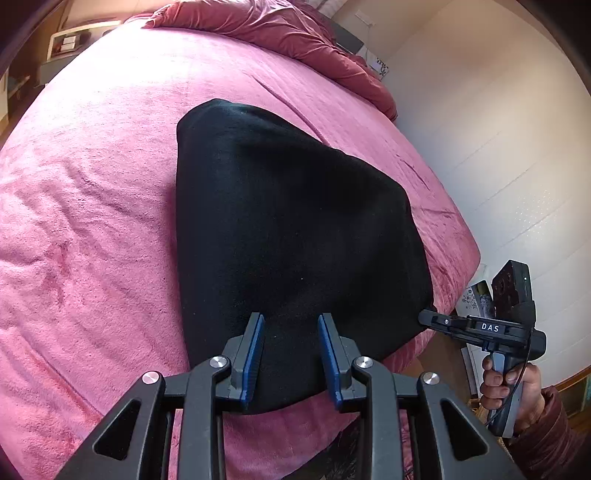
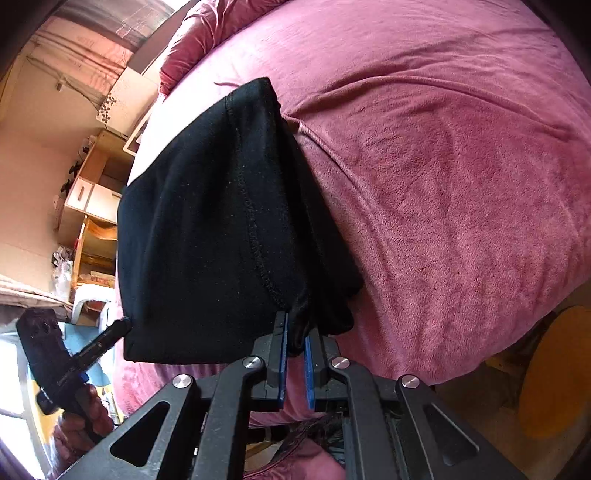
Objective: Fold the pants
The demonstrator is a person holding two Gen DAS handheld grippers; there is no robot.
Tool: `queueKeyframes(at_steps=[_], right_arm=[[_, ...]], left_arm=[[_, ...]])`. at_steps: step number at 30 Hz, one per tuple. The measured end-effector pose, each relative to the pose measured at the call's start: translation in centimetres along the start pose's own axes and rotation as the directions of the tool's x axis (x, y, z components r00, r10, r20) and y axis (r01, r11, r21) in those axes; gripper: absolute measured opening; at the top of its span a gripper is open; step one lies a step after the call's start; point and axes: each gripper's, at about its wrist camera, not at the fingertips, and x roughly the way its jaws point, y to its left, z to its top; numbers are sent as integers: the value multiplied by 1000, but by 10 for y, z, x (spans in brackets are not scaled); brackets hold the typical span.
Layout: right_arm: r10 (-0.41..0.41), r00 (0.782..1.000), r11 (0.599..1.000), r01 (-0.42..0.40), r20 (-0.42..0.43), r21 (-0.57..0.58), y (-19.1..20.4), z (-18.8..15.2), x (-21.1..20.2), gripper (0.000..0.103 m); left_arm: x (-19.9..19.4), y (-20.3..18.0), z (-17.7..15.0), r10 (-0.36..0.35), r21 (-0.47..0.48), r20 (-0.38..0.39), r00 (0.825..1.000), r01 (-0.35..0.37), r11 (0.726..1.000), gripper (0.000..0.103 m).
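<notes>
The black pants [image 1: 288, 236] lie folded into a compact dark shape on the pink bed cover [image 1: 92, 221]. My left gripper [image 1: 291, 325] hovers over their near edge with its jaws apart and nothing between them. My right gripper [image 2: 295, 332] is shut on a bunched corner of the pants [image 2: 221, 221] at the bed's near edge. In the left wrist view the right gripper [image 1: 424, 317] touches the pants' right corner. In the right wrist view the left gripper [image 2: 123, 326] reaches the pants' left corner.
A rumpled dark red duvet [image 1: 295, 33] lies at the far end of the bed. A white wall [image 1: 498, 147] runs along the right. Wooden shelves and drawers [image 2: 92, 206] stand past the bed's left side. A yellow round object [image 2: 554, 369] sits on the floor.
</notes>
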Motion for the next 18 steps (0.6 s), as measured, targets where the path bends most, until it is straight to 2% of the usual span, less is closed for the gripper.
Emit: queueKeyframes(at_steps=[2, 5, 7, 8, 11, 15, 17, 18], right_arm=[[32, 999, 999, -32, 0, -8, 1, 2, -7, 13], [40, 997, 999, -39, 61, -24, 3, 9, -28, 30], [58, 992, 998, -56, 114, -23, 4, 21, -40, 59], [65, 988, 998, -62, 142, -21, 5, 28, -42, 62], [63, 981, 998, -61, 182, -16, 11, 55, -37, 62], [33, 987, 999, -33, 158, -6, 19, 90, -12, 61], [31, 991, 1000, -31, 132, 0, 19, 101, 0, 58], [49, 992, 999, -49, 113, -5, 20, 105, 6, 51]], left_arm=[[-3, -1, 1, 1, -6, 13, 1000, -1, 1000, 30], [-13, 1, 2, -11, -26, 43, 999, 12, 1000, 32], [-18, 3, 2, -11, -37, 65, 998, 14, 999, 32], [-20, 4, 2, -11, -38, 74, 997, 14, 999, 32], [-21, 3, 3, -8, -29, 80, 997, 11, 1000, 32], [-19, -1, 1, 9, 0, 65, 998, -9, 1000, 32], [-15, -4, -2, 13, 12, 57, 998, -14, 1000, 32], [-14, -6, -3, 16, 21, 56, 998, -17, 1000, 32]])
